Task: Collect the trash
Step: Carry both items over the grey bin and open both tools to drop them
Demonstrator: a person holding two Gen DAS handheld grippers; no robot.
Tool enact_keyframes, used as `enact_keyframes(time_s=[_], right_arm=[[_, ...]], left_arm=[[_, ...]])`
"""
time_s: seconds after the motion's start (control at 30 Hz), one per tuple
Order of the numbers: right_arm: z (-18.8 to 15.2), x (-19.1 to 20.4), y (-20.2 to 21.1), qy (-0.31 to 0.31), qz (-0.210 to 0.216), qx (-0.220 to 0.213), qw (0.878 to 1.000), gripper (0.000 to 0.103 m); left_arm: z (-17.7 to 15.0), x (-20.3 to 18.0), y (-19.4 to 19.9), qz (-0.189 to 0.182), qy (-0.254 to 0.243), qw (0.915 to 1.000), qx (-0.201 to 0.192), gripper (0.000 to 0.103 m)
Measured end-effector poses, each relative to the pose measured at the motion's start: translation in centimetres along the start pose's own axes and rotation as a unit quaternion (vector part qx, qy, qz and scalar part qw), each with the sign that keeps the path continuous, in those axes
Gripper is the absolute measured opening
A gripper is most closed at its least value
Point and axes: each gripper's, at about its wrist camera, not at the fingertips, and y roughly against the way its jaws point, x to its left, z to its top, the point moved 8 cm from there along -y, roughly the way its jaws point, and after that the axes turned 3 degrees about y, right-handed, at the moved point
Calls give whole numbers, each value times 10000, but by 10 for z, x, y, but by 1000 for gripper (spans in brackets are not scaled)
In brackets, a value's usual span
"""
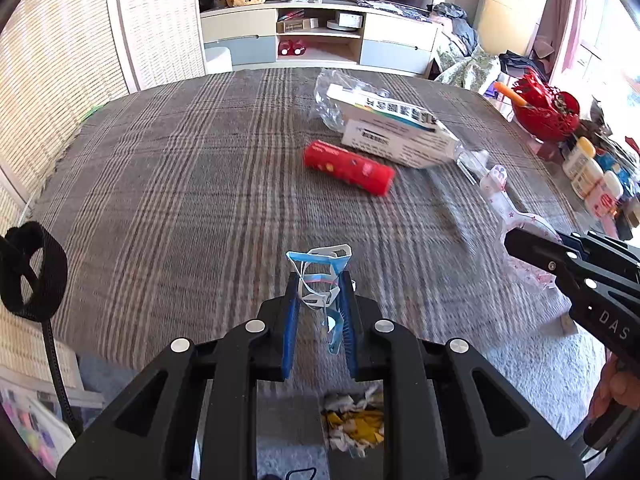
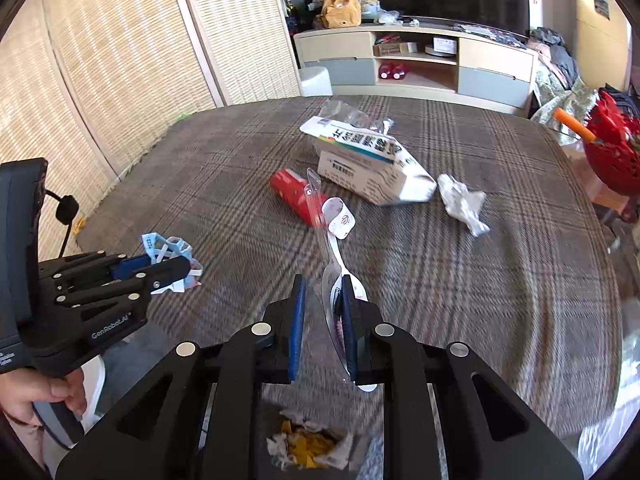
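Above the plaid-covered bench (image 1: 168, 184), left gripper (image 1: 319, 304) is pinching a crumpled blue-white wrapper (image 1: 320, 276); right gripper (image 2: 324, 320) is pinching a clear plastic spoon packet (image 2: 336, 248) (thin, dangling, likely slipping out).

Desk cloth (image 1: 180, 184): woven plaid fabric, matt, coarse-looking. Left hand-held gripper (image 1: 319, 300): matt black plastic, blue ribbed pads, bright metal pins. Blue-and-white wrapper (image 1: 322, 276): thin plastic or paper, hard to tell. Clear blister pack (image 2: 336, 240): glossy transparent plastic with printed card. Red tube (image 1: 348, 167): smooth, slightly glossy. Medicine box (image 2: 368, 160): printed cardboard. Wall screens (image 2: 120, 60): rough woven reed.
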Motion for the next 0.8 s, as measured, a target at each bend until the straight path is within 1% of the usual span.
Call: enact_keyframes(time_s=[0.23,0.4,0.57,0.63,0.8], right_arm=[[-46,8,42,-268,-4,-22,9996,18],[-89,16,55,-426,45,41,9991,18],[-141,17,42,-640,160,332,9973,18],[-157,16,35,-718,179,447,9963,19],[-177,20,23,-782,205,570,9951,19]], left_arm=[[-49,-14,43,-109,-7,9999,-32,18],[-91,-23,54,-137,-93,9998,55,18],[-143,-28,42,-210,-89,9991,355,18],[-159,-28,35,-233,-56,9987,442,18],[-193,-30,14,-293,-25,9973,675,18]])
